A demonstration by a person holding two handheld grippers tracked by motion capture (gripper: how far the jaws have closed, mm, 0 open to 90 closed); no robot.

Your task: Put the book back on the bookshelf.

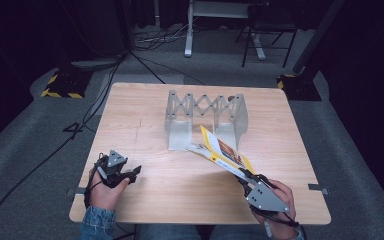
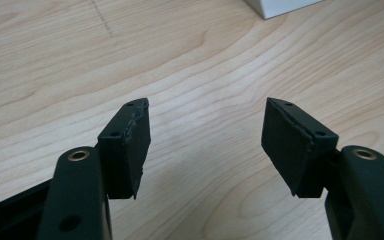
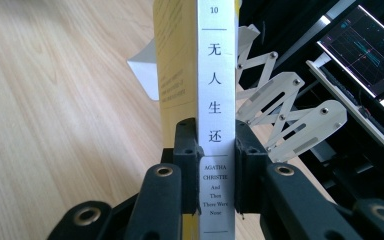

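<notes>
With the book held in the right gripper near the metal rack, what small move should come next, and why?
Probably carry the book a little forward toward the open slot of the expandable metal book rack and bring it upright. The right gripper is shut on the spine, the book is tilted in front of the rack, and the left gripper is open over bare table.

high: overhead, forward-down | claw cams: close, seemingly sharing table [image 1: 145, 105]

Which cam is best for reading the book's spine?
Right gripper view: the book stands spine-on between the right gripper jaws, title and author legible. The high view shows its yellow cover slanted toward the metal rack, spine unreadable.
</notes>
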